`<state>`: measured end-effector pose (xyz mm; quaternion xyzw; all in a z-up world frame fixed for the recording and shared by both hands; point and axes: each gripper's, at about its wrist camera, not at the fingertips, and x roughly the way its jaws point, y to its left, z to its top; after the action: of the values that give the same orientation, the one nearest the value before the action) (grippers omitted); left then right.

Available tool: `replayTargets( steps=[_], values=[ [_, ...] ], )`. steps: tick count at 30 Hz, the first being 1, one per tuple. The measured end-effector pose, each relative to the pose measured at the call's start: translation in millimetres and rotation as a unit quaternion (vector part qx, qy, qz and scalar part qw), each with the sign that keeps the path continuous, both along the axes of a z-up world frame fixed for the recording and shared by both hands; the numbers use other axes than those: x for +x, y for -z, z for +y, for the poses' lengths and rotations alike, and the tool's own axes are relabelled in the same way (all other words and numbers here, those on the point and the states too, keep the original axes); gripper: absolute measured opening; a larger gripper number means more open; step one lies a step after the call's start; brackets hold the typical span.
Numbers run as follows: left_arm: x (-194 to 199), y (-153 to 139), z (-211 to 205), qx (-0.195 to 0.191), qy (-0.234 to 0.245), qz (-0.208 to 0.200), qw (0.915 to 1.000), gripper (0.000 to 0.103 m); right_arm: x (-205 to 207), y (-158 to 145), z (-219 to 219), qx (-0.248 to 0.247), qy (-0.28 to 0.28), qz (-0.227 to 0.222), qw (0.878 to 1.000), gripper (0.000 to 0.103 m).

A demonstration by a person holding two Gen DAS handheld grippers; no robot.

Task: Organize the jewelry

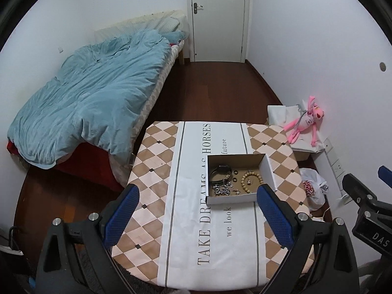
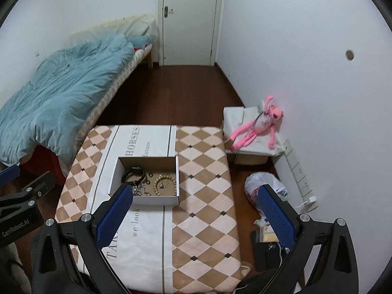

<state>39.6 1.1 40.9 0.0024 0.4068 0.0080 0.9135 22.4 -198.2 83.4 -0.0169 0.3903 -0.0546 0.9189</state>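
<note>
My left gripper and right gripper hover above the tabletop, jaws apart, holding nothing. The jewelry lies in the open box. Only the right view shows floor clutter.

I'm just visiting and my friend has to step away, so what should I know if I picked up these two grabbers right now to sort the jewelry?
Left gripper: open, empty, above the table.
Right gripper: open, empty, also raised.
Cardboard box sits on the table. Inside: black watch, beaded bracelet, silver chain, small dark rings, all loosely heaped.
Done: nothing visibly sorted.
Left: all of it.
</note>
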Motion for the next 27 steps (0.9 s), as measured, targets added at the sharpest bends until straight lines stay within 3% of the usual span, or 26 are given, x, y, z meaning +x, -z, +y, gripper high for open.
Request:
replayTargets(
  steps=[14,27],
  values=[
    [-29,-31,-3,-0.008,0.012,-0.013,0.9998,0.098,-32,-32,3,0.015,-0.002,-0.02,1.0,0.103],
    [-13,-19,-14,-0.008,0.013,0.021,0.9997,0.098,-20,-21,-7,0.011,0.012,0.007,1.0,0.103]
  ],
)
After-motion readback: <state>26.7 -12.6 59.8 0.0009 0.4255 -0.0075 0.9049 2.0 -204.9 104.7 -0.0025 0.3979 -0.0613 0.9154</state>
